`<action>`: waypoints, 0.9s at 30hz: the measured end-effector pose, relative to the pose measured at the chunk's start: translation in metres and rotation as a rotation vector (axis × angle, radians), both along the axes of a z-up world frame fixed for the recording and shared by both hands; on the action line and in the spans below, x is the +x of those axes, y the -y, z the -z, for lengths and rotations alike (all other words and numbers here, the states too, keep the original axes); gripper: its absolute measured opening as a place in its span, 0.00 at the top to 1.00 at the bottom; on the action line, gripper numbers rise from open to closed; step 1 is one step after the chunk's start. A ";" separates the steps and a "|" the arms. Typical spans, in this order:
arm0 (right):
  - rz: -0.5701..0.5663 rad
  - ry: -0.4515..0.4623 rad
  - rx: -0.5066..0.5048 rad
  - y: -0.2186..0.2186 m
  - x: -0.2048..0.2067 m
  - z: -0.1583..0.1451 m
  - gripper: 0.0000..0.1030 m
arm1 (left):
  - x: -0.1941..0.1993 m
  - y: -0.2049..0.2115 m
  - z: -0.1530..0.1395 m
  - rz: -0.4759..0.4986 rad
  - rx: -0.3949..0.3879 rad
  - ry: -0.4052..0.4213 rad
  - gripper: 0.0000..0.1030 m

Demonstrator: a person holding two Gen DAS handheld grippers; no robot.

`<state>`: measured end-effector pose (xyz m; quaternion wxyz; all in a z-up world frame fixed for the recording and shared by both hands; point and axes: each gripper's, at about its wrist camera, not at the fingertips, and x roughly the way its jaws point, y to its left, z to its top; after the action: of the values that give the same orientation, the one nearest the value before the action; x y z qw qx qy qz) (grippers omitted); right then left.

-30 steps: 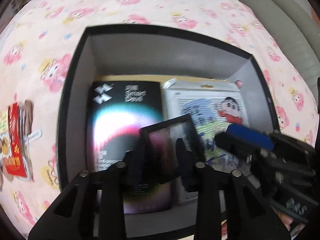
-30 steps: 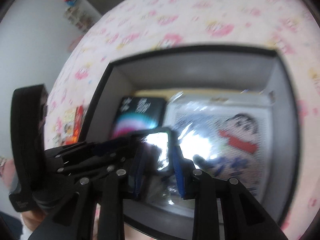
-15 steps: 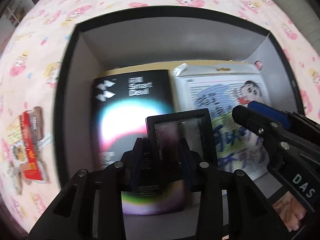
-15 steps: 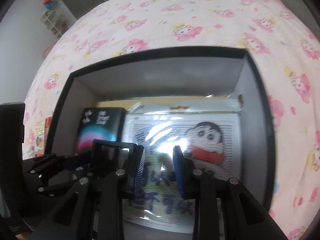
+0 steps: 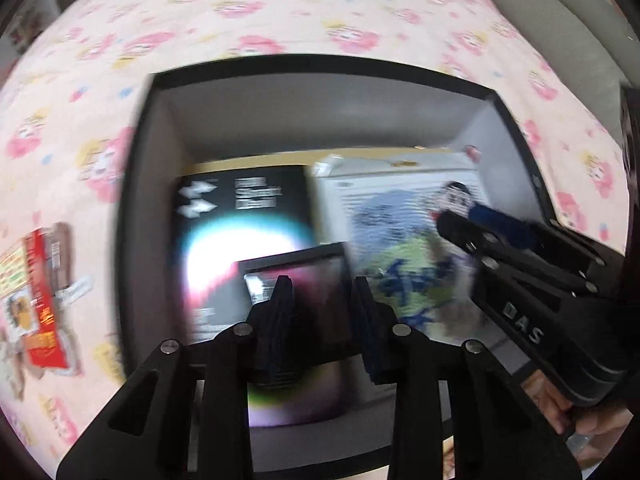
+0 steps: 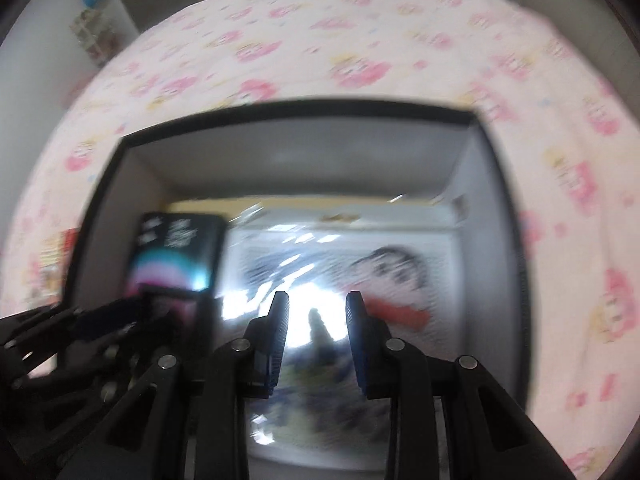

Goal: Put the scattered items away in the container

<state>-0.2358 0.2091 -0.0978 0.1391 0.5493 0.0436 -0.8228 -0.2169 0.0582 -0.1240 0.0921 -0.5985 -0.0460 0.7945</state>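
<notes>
Lying on the pink-patterned bedsheet (image 5: 280, 12) at far left, outside the container: a red snack packet (image 5: 40, 300), not yet tidied. Next to it, sitting on the sheet, the black box (image 5: 152, 200) with grey inner walls. Resting flat in its left half, a black booklet (image 5: 240, 216) with a glowing disc on the cover. Hovering over that booklet's lower right corner, the left gripper (image 5: 322, 292), jaws closing on a small dark card (image 5: 264, 268) caught between them, inside the box. Filling the right half, a glossy cartoon packet (image 5: 392, 224). Poised over that packet, the right gripper (image 6: 316, 300), jaws drawn to their narrowest, gripping nothing. Showing at lower right, a hand (image 5: 560, 408).
</notes>
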 end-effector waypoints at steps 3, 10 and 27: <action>0.026 0.016 -0.040 -0.008 -0.003 -0.001 0.75 | -0.013 -0.012 0.014 0.032 -0.017 0.024 0.69; 0.019 0.094 -0.095 -0.006 -0.009 0.008 0.75 | -0.013 0.004 0.017 -0.035 -0.146 0.068 0.70; -0.014 0.122 -0.088 0.007 -0.013 0.017 0.75 | -0.049 0.014 0.020 -0.029 -0.098 0.075 0.64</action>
<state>-0.2490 0.2020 -0.1153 0.1712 0.5914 0.0030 -0.7880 -0.2659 0.0442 -0.1442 0.0494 -0.6309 -0.0191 0.7740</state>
